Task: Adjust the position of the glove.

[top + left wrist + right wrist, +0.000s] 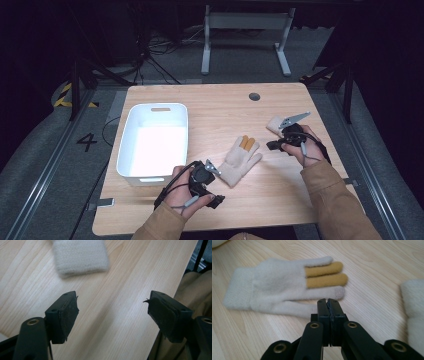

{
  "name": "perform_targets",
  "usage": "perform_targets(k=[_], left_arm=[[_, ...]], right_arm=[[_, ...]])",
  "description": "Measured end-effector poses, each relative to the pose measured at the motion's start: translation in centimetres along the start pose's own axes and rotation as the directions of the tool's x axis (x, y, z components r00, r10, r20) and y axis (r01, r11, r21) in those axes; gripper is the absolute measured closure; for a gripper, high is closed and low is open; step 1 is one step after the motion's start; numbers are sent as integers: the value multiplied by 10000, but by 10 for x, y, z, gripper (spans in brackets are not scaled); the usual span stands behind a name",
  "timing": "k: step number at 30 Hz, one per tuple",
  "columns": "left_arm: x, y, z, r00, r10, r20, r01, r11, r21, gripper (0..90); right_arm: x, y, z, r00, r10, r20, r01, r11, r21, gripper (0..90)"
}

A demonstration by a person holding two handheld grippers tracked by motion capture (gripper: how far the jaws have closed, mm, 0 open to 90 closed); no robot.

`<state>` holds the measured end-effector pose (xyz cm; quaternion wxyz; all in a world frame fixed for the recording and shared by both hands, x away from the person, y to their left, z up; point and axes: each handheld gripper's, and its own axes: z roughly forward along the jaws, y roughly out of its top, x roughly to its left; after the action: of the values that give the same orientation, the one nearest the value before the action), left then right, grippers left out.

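The left hand-held gripper (pixel 112 312) gapes over bare desk (pixel 120 285); the right hand-held gripper (pixel 328 305) is pressed together, seemingly touching the glove (pixel 279 287) at its twelve o'clock.

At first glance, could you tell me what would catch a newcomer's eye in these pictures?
A cream glove with two mustard-yellow fingers lies flat mid-table, between the two grippers. A white bin stands to its left, and a second cream glove lies by the right gripper, whose jaws are shut beside the first glove's thumb. The left gripper is open over bare wood.

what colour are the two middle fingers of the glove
Mustard yellow; the rest of the glove is cream. The right gripper view shows it best.
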<state>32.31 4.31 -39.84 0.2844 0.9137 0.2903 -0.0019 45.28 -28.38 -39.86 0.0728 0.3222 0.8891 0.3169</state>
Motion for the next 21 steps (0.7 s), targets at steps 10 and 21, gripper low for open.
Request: perform_targets(k=[10,21], left_arm=[[-3,-6,-12,10000,47,-78,-48,9999,-102,241],[-12,-15,-13,9989,98,-469,-86,9996,260,243]], right_arm=[[10,20,27,9979,-365,-533,354,9991,-215,900],[15,34,59,9947,-731,-727,730,9973,-49,900]])
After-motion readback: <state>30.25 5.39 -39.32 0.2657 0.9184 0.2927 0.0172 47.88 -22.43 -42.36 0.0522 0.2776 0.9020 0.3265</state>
